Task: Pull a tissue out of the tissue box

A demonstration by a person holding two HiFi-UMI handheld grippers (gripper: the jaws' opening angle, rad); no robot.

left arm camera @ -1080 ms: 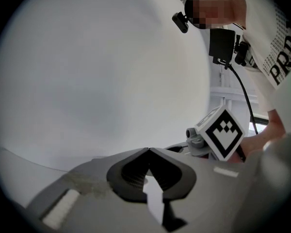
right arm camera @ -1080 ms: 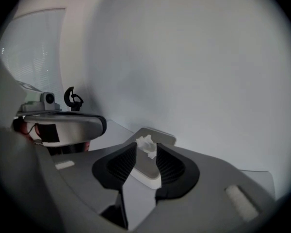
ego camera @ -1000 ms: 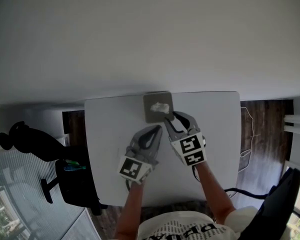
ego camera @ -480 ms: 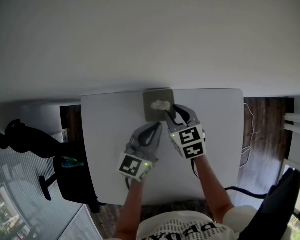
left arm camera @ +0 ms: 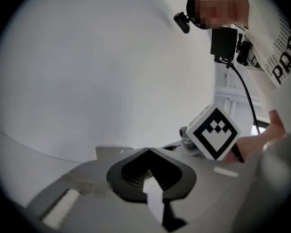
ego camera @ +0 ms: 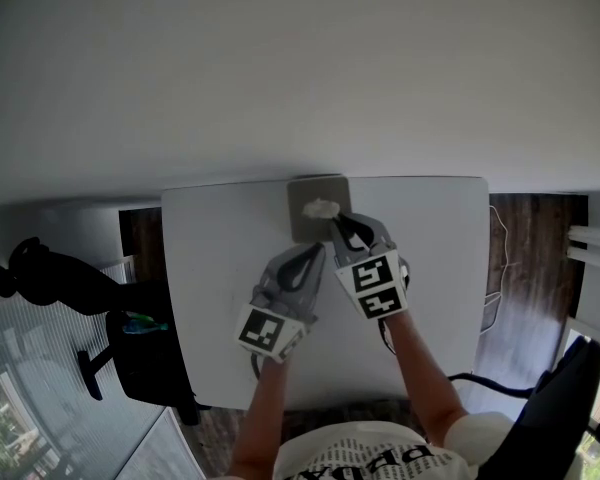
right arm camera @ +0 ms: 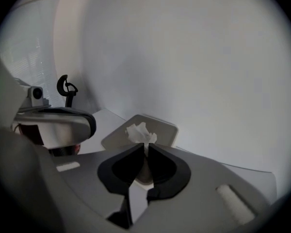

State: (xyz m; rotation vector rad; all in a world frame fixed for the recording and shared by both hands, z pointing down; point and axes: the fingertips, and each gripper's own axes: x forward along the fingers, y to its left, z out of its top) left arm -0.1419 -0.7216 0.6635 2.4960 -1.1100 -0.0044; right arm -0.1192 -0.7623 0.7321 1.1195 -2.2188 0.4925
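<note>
Chair (ego camera: 145, 363), black, is standing well left of the box (ego camera: 300, 230), down off the table's (ego camera: 220, 268) edge. The grey box itself is sitting at the table's far edge, up against the pale wall (ego camera: 300, 68), with a tuft of white tissue (ego camera: 320, 208) sticking up from its top. Just near-left of the box the left gripper (ego camera: 316, 252) is lying low and almost level, its tips pointing at the box's near edge. Its jaws are pressing fully together with nothing between them. Over the box's near side the right gripper (ego camera: 332, 222) is tilting down at the tuft. Its jaws have just been closing, and now they are standing almost together. They are pinching the lower part of the tissue between their tips, while its crumpled top is poking out beyond them. The tissue is not yet out of the box. Well right of the box, past the table, a thin cable (ego camera: 496, 268) is trailing over the dark wood floor (ego camera: 540, 268).
</note>
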